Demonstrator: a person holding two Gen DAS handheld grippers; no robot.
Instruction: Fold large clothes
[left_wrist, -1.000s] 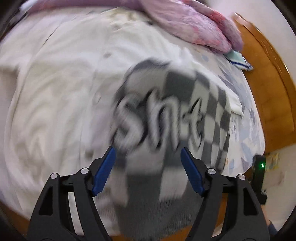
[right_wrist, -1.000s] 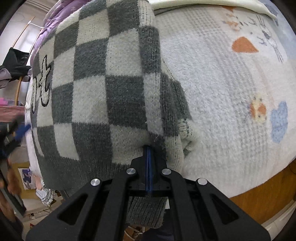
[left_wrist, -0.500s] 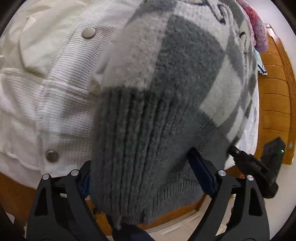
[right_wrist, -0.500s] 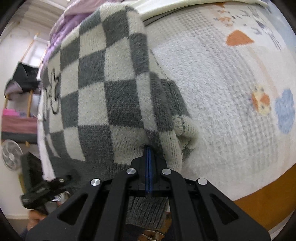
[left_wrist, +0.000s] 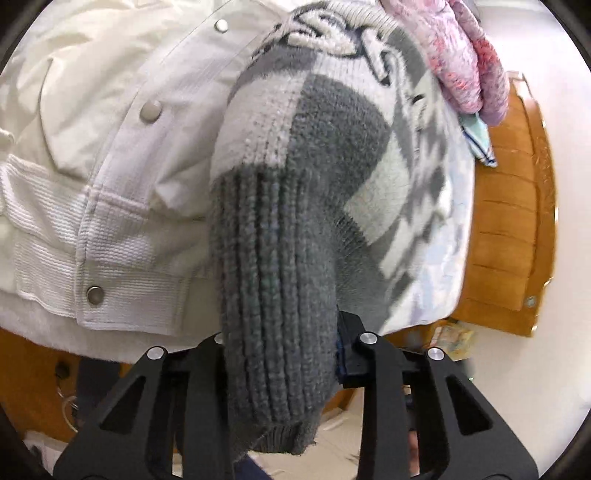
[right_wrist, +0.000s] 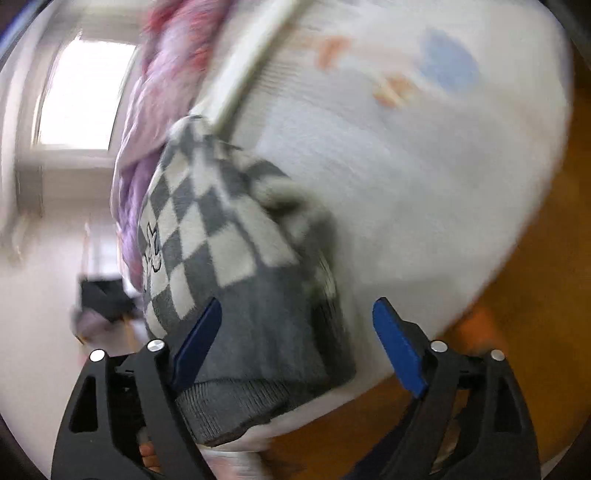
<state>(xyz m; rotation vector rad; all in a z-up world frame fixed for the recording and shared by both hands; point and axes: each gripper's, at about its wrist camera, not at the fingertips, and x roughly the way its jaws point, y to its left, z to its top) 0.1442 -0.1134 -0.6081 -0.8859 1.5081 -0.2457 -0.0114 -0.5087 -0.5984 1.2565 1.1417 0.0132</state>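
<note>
left gripper (left_wrist: 280, 354): black two-finger tongs pressed in on the ribbed grey hem of the sweater; the knit bulges up between the fingers and covers the left pad, with a sliver of blue pad visible at the right side.
right gripper (right_wrist: 295, 343): fingers spread wide, blue pads (right_wrist: 397, 347) apart and gripping nothing; the grey hem lies between and just ahead of them, close against the left pad. view is motion-blurred.
checkered sweater (left_wrist: 332, 177): grey and off-white check knit with black-outlined white lettering near the top; lies on the bed near its edge, partly over the white jacket, its hem bunched and lifted at the left gripper. in the right wrist view (right_wrist: 229, 251) it sits as a heaped mound with the hem hanging over the bed edge.
white jacket (left_wrist: 110, 155): cream garment with metal snap buttons and ribbed waistband, spread on the bed left of the sweater and touching it.
pink knit (left_wrist: 465, 62): pink-and-lilac fuzzy cloth at the far side, beside the sweater's top edge.
bed cover (right_wrist: 406, 166): white fleecy surface with pale blue and orange printed shapes.
bed frame (left_wrist: 509, 221): orange-brown wood, along the right edge of the bed.
window (right_wrist: 81, 96): bright, upper left of the right wrist view.
</note>
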